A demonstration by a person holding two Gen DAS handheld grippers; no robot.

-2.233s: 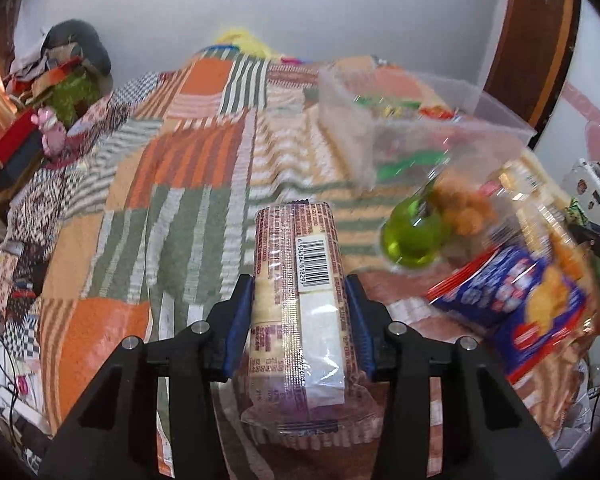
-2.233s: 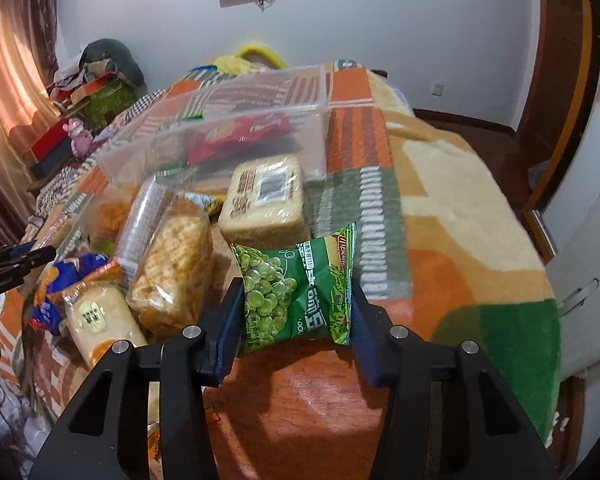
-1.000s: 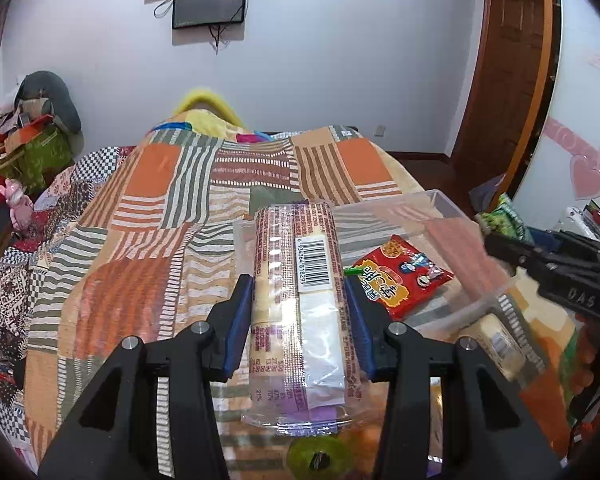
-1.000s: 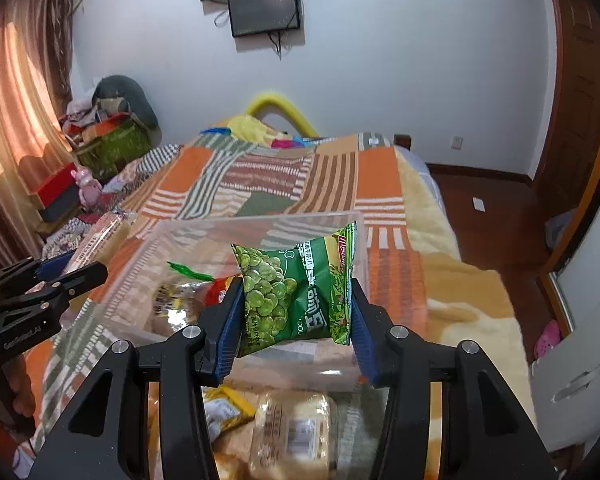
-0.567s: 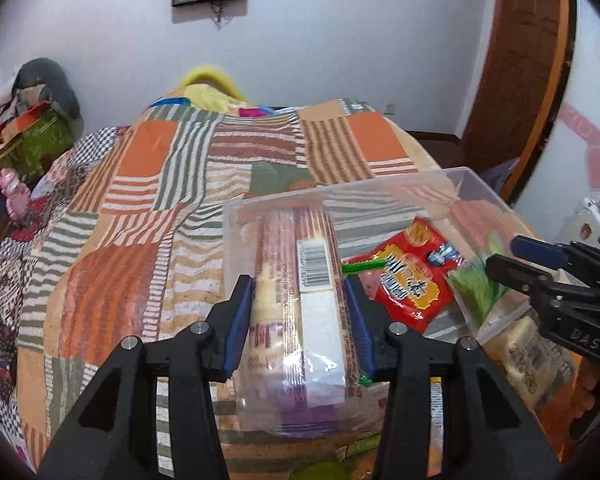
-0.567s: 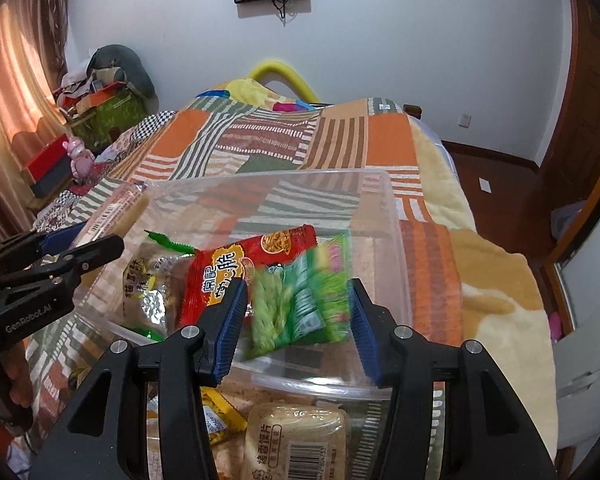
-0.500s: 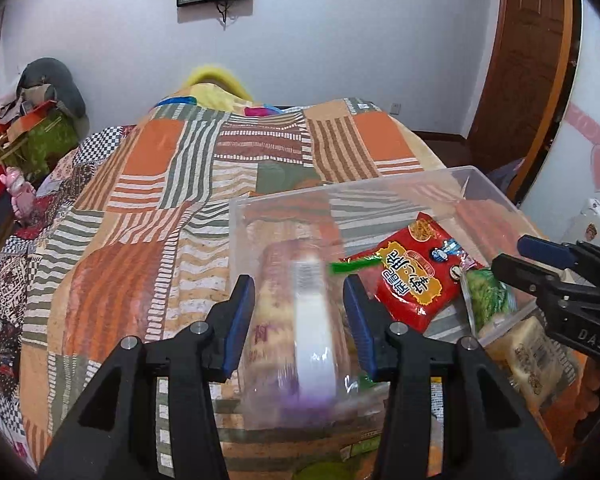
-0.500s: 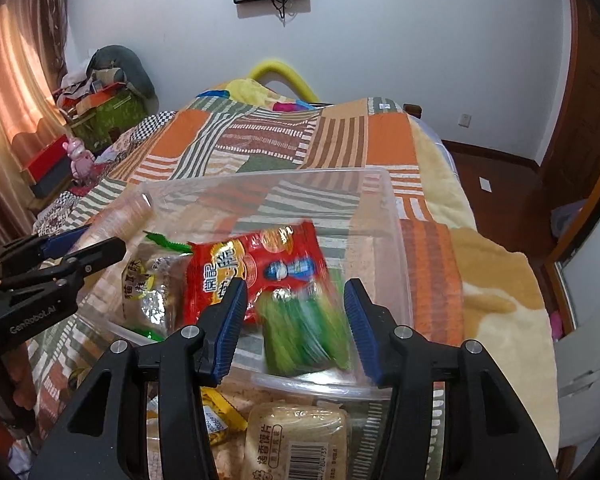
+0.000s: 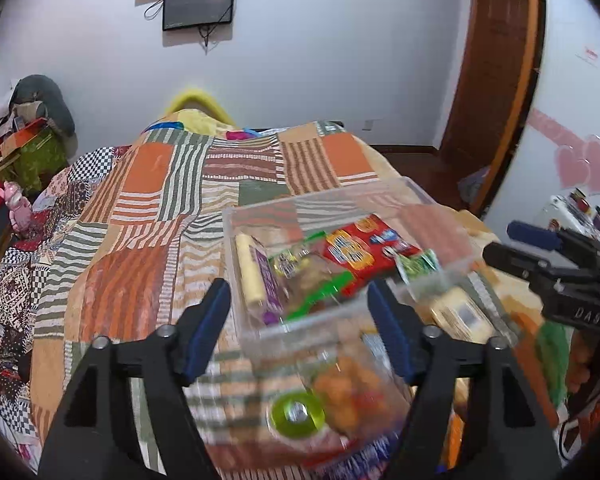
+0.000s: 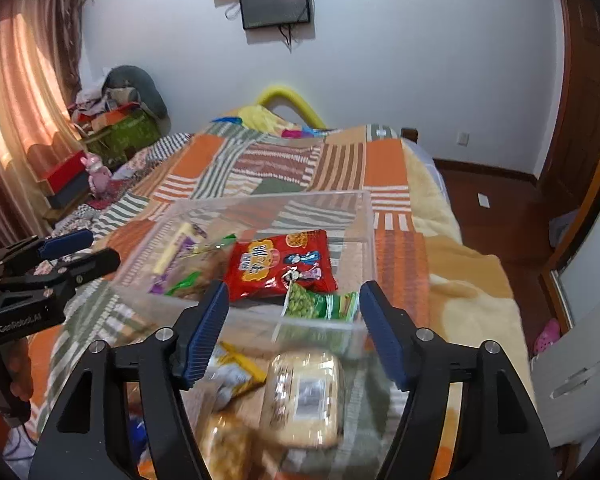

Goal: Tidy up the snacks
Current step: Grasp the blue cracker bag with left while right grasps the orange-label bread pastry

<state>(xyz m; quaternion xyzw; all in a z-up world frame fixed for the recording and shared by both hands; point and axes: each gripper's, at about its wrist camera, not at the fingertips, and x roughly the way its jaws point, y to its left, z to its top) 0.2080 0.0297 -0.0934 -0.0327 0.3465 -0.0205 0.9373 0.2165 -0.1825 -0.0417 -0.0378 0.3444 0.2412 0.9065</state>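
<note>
Left tool (image 9: 300, 316) and right tool (image 10: 293, 320) both tilt downward, jaws opening, empty.

The clear bin (image 10: 364, 216) has an open top, so I can get in from above. Packets (image 10: 300, 396) crowd the quilt (image 9: 140, 208) below my grippers.

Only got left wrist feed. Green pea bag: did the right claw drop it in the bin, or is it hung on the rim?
Observer: In the bin. On the right wrist view the green pea bag lies flat on the floor of the clear bin, against its near wall. The right claw has nothing between its pads, and its jaws are opening.
Operator: Anything on top of the bag?
Observer: The red snack pack sits just behind it, and its near edge overlaps the bag's top corner.
Operator: What's next for the right claw?
Observer: Below it, outside the bin, a bread pack with a barcode label lies on the patchwork blanket.
</note>
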